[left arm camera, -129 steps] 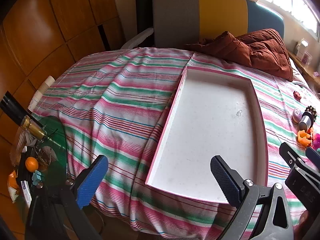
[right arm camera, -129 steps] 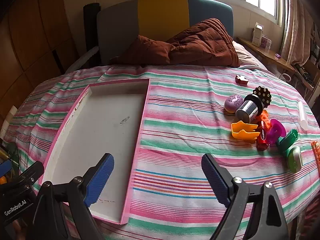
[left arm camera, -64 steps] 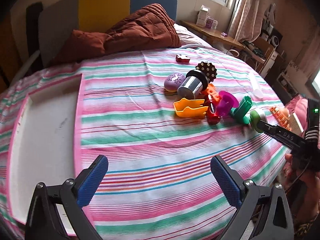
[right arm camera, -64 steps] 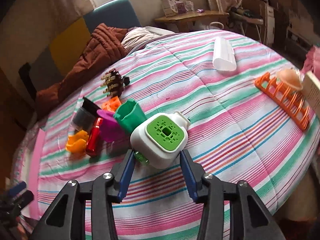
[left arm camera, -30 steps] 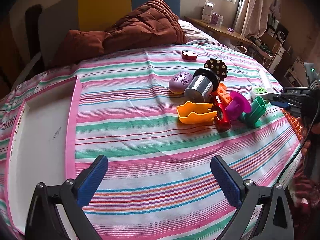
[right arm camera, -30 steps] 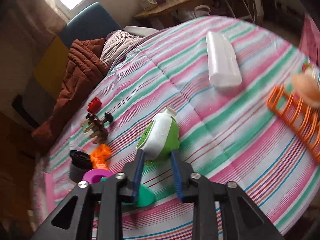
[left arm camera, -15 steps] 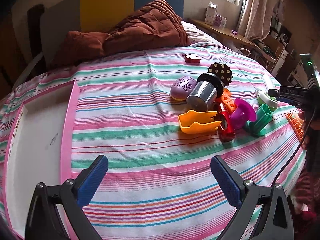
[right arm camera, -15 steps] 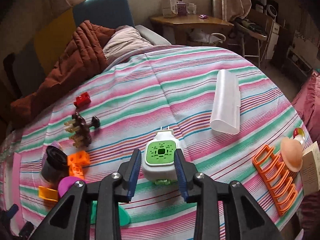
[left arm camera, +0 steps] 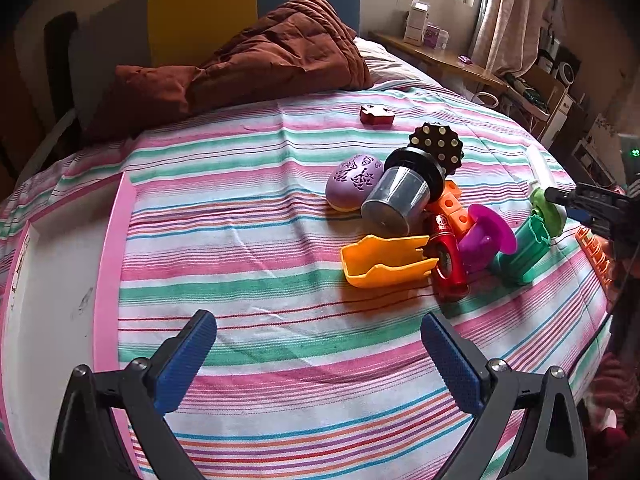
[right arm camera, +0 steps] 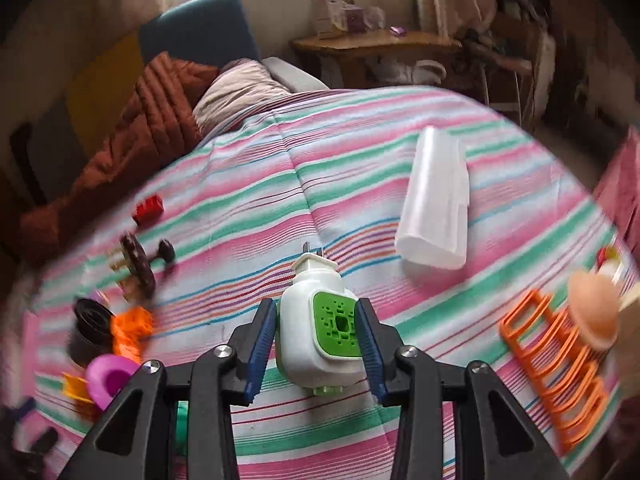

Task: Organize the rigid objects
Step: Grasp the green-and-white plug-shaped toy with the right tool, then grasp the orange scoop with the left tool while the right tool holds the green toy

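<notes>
My right gripper (right arm camera: 316, 344) is shut on a white and green plug-in device (right arm camera: 320, 336) and holds it above the striped bedspread; it also shows at the right edge of the left wrist view (left arm camera: 548, 208). My left gripper (left arm camera: 316, 360) is open and empty, low over the bedspread. Ahead of it lies a pile of toys: a yellow scoop (left arm camera: 384, 260), a red can (left arm camera: 446, 258), a silver cup (left arm camera: 400, 200), a purple egg (left arm camera: 352, 186), a magenta funnel (left arm camera: 486, 236) and a teal cup (left arm camera: 520, 254). A white tray with a pink rim (left arm camera: 110, 240) lies at the left.
A red block (left arm camera: 376, 114) lies farther back. A brown quilt (left arm camera: 248, 68) is bunched at the headboard. In the right wrist view a translucent white case (right arm camera: 436, 204) and an orange rack (right arm camera: 560, 372) lie on the bedspread to the right. A wooden shelf (right arm camera: 372, 44) stands beyond the bed.
My right gripper closed on the plug-in device, lifted it off the bedspread and keeps swinging with it. My left gripper has drifted closer to the toy pile, still open.
</notes>
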`<action>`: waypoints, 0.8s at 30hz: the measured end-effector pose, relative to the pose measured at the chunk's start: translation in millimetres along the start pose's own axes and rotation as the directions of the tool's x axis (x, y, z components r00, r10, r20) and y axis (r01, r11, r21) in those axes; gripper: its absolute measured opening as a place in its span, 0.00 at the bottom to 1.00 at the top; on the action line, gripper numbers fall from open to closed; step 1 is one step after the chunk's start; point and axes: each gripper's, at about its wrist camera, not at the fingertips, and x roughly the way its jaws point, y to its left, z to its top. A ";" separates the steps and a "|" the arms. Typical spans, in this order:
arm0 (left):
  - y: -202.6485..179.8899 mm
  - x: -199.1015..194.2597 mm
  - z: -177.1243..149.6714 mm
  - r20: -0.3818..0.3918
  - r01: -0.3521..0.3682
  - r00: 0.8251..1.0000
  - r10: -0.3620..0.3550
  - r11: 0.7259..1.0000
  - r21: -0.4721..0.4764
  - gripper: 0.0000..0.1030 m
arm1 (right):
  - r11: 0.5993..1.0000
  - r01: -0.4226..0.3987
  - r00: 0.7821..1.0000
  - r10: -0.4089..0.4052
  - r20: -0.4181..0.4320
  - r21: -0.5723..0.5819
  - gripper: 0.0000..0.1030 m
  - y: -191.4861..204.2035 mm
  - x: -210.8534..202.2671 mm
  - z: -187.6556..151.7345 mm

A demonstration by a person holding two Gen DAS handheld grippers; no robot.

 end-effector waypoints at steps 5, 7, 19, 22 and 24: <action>-1.9 6.3 3.7 0.008 0.009 1.000 -0.009 1.000 -0.002 1.00 | 0.931 -0.133 0.991 0.130 0.031 0.341 0.45 -79.5 -22.0 -9.8; -3.6 9.4 4.1 0.007 0.001 1.000 -0.001 1.000 0.003 1.00 | 0.932 -0.059 0.998 0.050 0.034 0.358 0.47 -90.7 -33.9 -14.4; -11.1 13.6 10.1 0.026 -0.039 0.999 0.037 0.996 0.077 1.00 | 0.975 0.193 0.980 -0.186 0.070 -0.115 0.48 -17.4 -6.6 0.2; -9.9 14.1 14.0 0.033 -0.038 0.999 0.035 0.995 0.088 1.00 | 0.935 0.265 0.964 -0.253 0.080 -0.236 0.51 -1.3 9.6 -0.8; -9.5 16.5 16.1 0.030 -0.026 0.999 0.023 0.995 0.096 1.00 | 0.931 0.279 0.960 -0.269 0.076 -0.236 0.51 -1.4 12.5 -2.4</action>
